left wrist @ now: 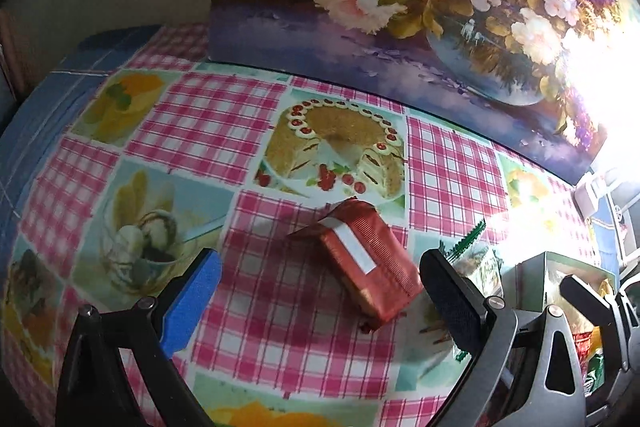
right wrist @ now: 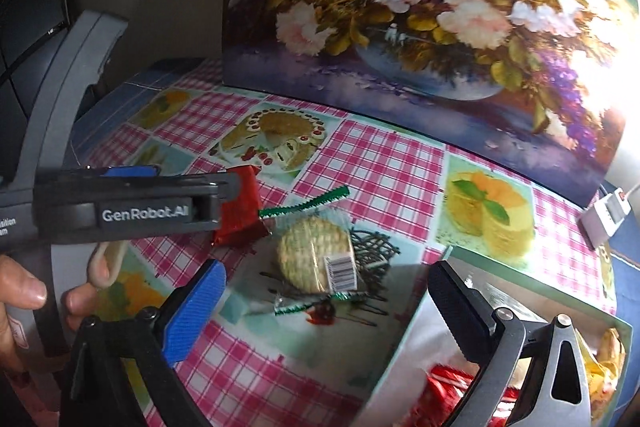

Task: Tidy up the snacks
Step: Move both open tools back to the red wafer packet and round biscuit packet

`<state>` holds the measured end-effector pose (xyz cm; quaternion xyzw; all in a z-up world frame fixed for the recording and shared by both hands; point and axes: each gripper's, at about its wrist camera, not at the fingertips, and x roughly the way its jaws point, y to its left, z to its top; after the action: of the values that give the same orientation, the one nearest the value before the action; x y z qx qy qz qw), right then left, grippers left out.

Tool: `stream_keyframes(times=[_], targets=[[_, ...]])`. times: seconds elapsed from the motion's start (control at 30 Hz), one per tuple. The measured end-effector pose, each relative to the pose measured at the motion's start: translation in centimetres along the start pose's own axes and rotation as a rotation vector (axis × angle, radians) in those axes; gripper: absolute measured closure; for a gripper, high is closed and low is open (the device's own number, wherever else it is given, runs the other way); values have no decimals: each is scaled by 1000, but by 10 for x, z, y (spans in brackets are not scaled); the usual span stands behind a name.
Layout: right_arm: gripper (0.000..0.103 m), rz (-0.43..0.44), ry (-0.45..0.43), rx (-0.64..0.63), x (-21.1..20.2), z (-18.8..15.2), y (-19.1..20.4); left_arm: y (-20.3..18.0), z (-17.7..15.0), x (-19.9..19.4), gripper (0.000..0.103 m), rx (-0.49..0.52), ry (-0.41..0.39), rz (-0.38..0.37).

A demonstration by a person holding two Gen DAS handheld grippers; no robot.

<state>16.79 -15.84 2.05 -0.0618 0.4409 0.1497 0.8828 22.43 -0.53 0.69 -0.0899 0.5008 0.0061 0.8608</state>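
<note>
Jaws wide around glossy red snack packet (left wrist: 362, 261)

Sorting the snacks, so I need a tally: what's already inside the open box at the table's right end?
In the open pale-green cardboard box, a shiny red wrapper and a yellow crinkled wrapper show. The right tool hides the rest.

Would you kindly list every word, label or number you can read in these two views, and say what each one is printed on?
"GenRobot.AI": on the side of the left tool, seen from the right wrist view.
Small white print at that tool's rear: cut off, unreadable.
Barcode sticker on the wrapped round cookie: digits too small to read.
White strip on the red snack packet: no legible text.
</note>
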Motion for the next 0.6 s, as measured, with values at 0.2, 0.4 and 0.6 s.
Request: stream_keyframes(times=[0.2,0.4,0.6], targets=[[8,-7,55,4,17,3,4,-17,7,17,4,35,28,1],[11,0,93,27,27,2,0,-24,9,27,4,40,47,36],[11,-1,110,25,29,2,0,-8,7,27,4,14,49,52]])
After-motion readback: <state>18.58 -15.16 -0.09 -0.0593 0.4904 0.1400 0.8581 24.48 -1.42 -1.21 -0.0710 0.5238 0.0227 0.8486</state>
